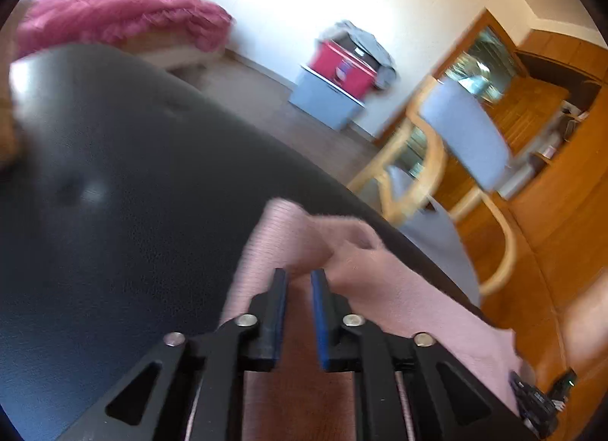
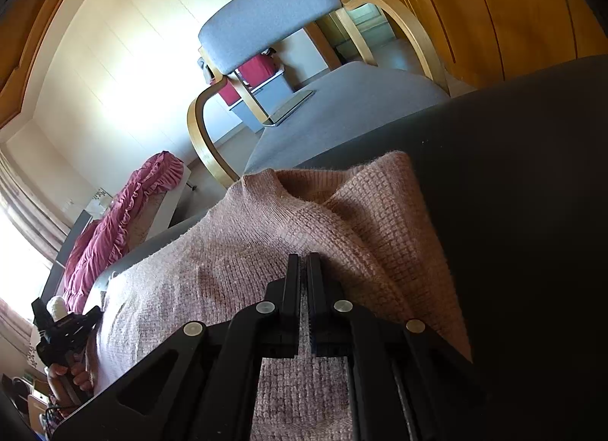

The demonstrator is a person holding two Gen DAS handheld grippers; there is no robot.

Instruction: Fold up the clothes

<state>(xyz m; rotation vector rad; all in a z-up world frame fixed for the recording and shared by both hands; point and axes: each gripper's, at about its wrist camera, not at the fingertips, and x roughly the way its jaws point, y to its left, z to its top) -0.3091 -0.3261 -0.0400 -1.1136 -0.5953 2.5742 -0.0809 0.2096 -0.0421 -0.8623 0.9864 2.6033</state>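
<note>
A pink knitted sweater [image 2: 266,236] lies on a black leather surface [image 2: 524,190], its neck opening toward the far edge. My right gripper [image 2: 303,262] is shut on a fold of the sweater near its right side. In the left wrist view, my left gripper [image 1: 298,275] is pinched on a bunched fold of the same sweater [image 1: 300,236], with a narrow gap between the blue pads [image 1: 318,289]. The sweater drapes to the right over the black surface [image 1: 114,175]. The left gripper also shows in the right wrist view [image 2: 64,331], held by a hand at the sweater's left side.
A grey armchair [image 2: 273,19] with bent wooden arms stands just beyond the black surface; it also shows in the left wrist view [image 1: 463,129]. A bed with a magenta ruffled cover [image 1: 114,15] is at the back. A red box on a grey box [image 1: 338,76] stands by the wall. Wooden cabinets [image 2: 513,15] are on the right.
</note>
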